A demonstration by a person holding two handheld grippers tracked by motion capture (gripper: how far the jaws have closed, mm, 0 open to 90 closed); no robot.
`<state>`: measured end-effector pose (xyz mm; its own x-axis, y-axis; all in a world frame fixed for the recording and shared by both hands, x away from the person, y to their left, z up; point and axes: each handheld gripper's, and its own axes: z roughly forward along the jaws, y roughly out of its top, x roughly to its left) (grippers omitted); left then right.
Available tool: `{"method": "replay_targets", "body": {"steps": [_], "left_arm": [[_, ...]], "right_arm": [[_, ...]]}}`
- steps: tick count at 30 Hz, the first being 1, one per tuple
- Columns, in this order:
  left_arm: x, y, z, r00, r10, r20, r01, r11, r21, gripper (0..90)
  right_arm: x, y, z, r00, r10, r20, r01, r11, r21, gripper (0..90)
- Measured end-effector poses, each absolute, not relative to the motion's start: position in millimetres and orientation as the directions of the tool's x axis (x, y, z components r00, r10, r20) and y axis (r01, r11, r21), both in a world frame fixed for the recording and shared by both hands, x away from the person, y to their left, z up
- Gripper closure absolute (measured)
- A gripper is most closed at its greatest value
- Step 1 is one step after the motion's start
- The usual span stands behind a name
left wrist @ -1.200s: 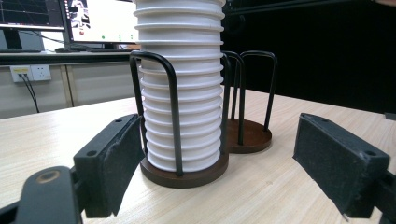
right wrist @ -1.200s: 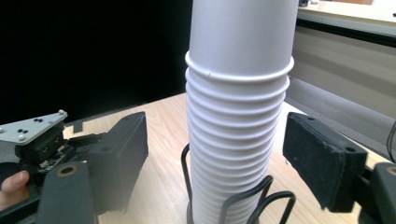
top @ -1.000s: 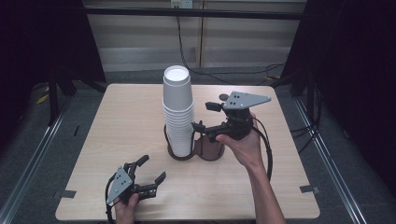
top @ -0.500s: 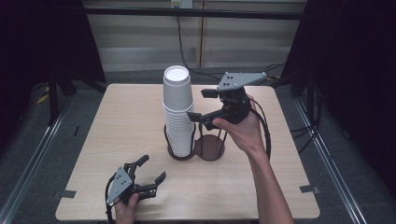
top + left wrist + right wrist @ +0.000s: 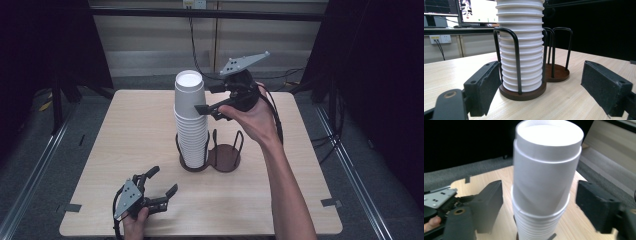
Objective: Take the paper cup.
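Flanking top cup (image 5: 548, 167): right gripper (image 5: 206, 111), jaws spread, unclenched.
Cup stack (image 5: 191, 125) in wire holder (image 5: 226, 156); left gripper (image 5: 159, 189) rests released on surface (image 5: 125, 135), facing stack.

Even overhead light falls on the pale wooden tabletop (image 5: 125, 145) in the high view, while the surroundings on both sides sink into near black. The tall stack of white paper cups (image 5: 191, 120) is bright enough that its top loses detail. Shadows on the wood are soft and short, close under the dark brown two-ring wire cup holder (image 5: 225, 157). The left gripper view is sharp on the ribbed cup rims and wire loops, with the near black padded fingers (image 5: 485, 87) slightly soft; lit monitor screens (image 5: 477, 11) glow at the back. The right gripper view is smeared with motion blur, its cup top washed out, its background dark.
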<state>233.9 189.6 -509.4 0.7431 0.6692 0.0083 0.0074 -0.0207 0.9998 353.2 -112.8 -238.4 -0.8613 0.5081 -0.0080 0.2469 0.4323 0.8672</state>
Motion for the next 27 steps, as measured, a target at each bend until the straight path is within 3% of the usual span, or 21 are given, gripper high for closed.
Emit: {"method": "replay_targets", "body": {"steps": [6,27], "left_arm": [[234.0,189.7,-509.4,0.743,0.669,0.009,0.007,-0.022,1.0,15.6],[233.6,189.4,-509.5,0.741,0.672,0.002,0.011,-0.016,1.0,15.6]], "right_arm": [[362.7,-106.9,-231.7,-0.861,0.509,-0.008,0.261,0.454,0.852,15.8],[385.7,-74.0,-227.9,-0.871,0.491,-0.014,0.27,0.502,0.822,15.6]]}}
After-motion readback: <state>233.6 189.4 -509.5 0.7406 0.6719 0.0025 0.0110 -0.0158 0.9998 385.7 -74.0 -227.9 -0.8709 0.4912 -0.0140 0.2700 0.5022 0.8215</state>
